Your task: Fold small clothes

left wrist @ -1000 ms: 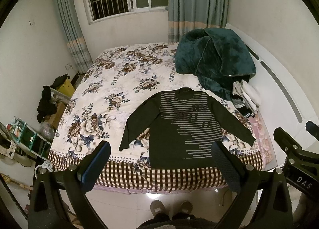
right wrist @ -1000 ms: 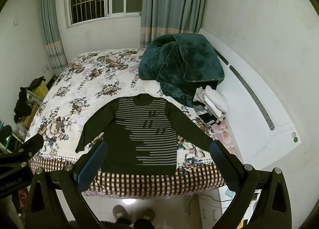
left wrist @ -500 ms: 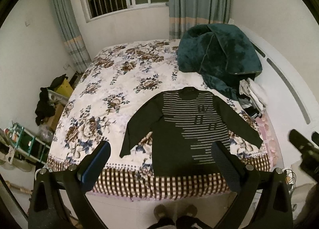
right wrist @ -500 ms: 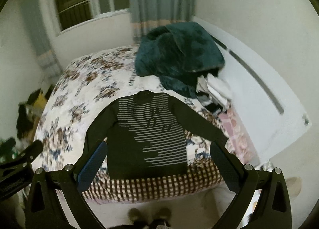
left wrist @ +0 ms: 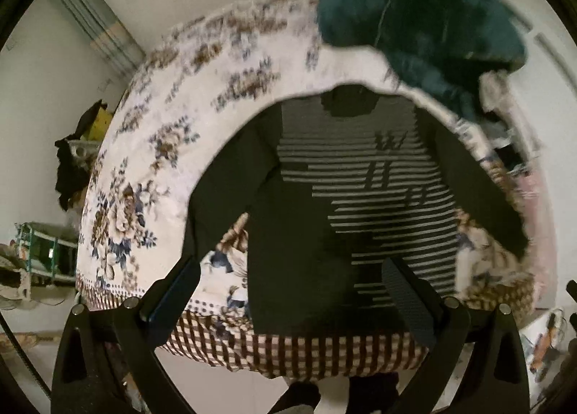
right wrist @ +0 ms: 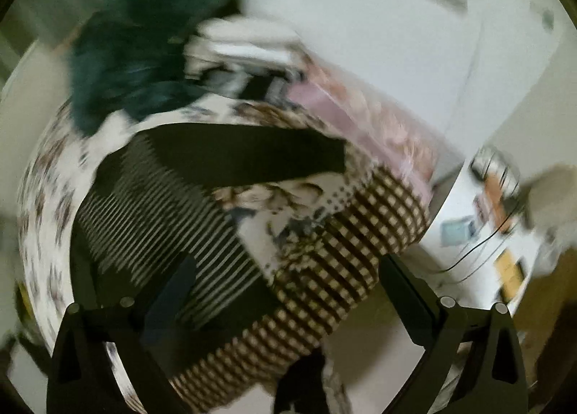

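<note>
A dark sweater with grey stripes (left wrist: 317,219) lies flat, sleeves spread, near the front edge of a floral bed (left wrist: 173,133). My left gripper (left wrist: 292,302) is open and empty, above the sweater's hem and left sleeve (left wrist: 216,205). In the blurred right wrist view the sweater (right wrist: 151,212) shows tilted, with its right sleeve (right wrist: 252,154) stretched toward the bed's corner. My right gripper (right wrist: 288,302) is open and empty, above the bed's checked corner (right wrist: 342,252).
A teal fleece blanket (left wrist: 425,17) is heaped at the bed's far right, with folded clothes (left wrist: 505,118) beside it. A white headboard panel (right wrist: 360,35) lies beyond the bed. Clutter and a cable (right wrist: 487,226) sit on the floor right; a rack (left wrist: 39,252) stands left.
Both grippers have dropped and moved in close to the bed. The left closed in on the sweater's lower half; the right swung right toward the right sleeve and bed corner. Both stay open.
</note>
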